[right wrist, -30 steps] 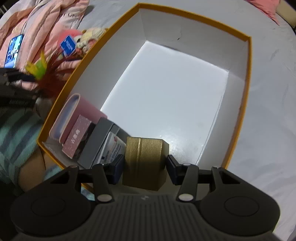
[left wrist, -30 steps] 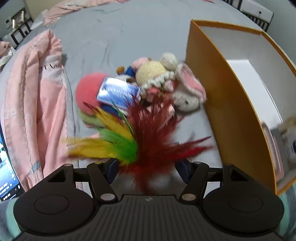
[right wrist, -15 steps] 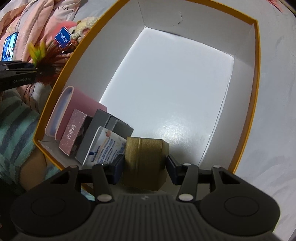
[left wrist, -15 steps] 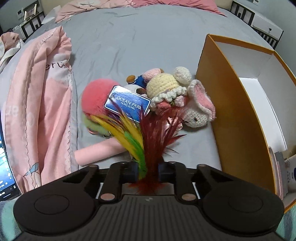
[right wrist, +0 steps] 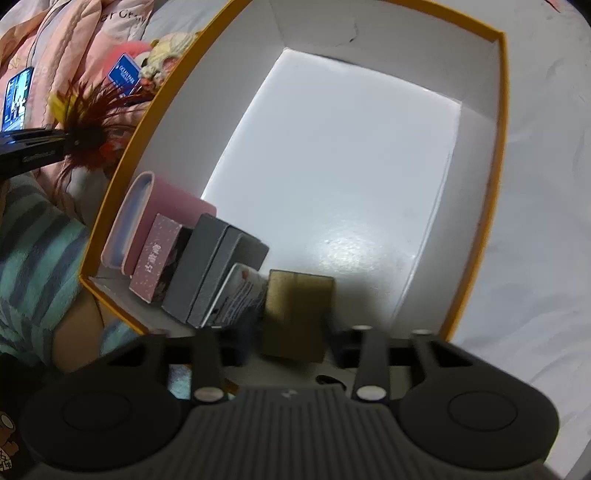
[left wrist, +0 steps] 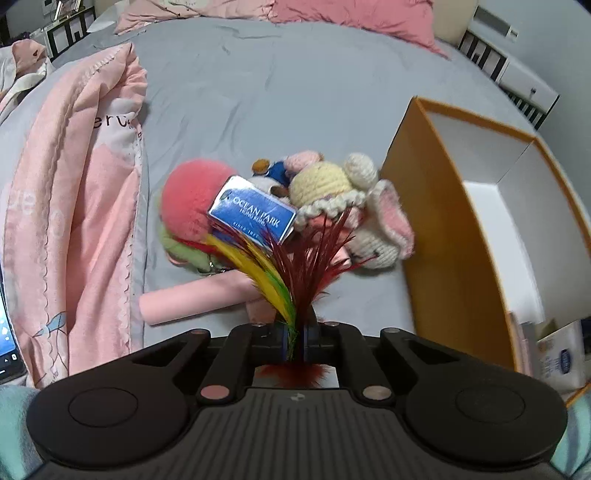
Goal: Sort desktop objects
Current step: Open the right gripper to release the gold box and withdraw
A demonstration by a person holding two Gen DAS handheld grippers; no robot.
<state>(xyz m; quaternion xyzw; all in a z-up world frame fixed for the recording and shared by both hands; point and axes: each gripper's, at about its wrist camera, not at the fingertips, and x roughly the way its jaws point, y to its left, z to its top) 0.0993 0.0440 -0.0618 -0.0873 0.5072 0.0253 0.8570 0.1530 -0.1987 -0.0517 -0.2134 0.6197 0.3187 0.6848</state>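
Observation:
My left gripper is shut on a feather shuttlecock with red, yellow and green feathers, held above the grey bed. Beyond it lies a pile of plush toys with a blue Ocean Park card and a pink tube. My right gripper holds a gold box between its fingers, low inside the orange box, beside a white carton, grey boxes, a pink box and a pink case. The image there is blurred. The shuttlecock also shows in the right wrist view.
The orange box stands right of the toy pile. A pink quilt lies along the left, with a lit phone screen on it. Pink pillows lie at the bed's far end. A striped sleeve is at the left.
My left gripper closed fully on the shuttlecock and lifted back from the toy pile. My right gripper carried the gold box down beside the white carton and its jaws look wider.

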